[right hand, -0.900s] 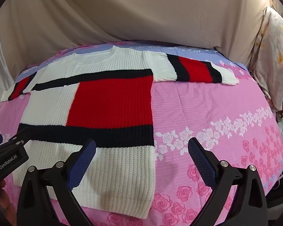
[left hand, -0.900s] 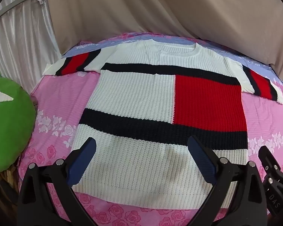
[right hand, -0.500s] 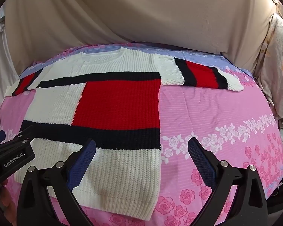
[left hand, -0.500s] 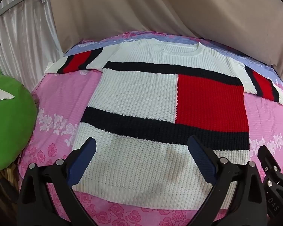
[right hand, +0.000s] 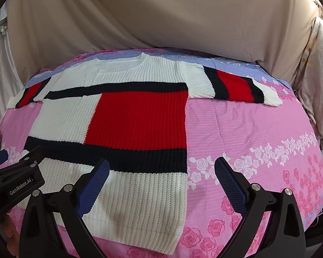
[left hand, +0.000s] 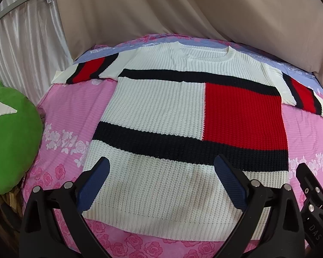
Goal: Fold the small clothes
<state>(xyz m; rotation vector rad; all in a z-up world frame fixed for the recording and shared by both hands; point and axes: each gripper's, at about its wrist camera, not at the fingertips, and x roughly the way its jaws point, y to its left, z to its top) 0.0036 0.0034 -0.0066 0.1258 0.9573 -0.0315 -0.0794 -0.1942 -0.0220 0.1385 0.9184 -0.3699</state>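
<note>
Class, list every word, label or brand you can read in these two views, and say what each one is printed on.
"GenRobot.AI": on the left gripper, seen in the right wrist view.
"DAS": on the right gripper at the edge of the left wrist view; cut off, the rest is unreadable.
The sweater and green cushion carry no readable text.

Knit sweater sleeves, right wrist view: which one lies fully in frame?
The striped sleeve stretched out toward the picture's right on the pink floral bedsheet; the opposite sleeve is foreshortened at the left edge.
</note>
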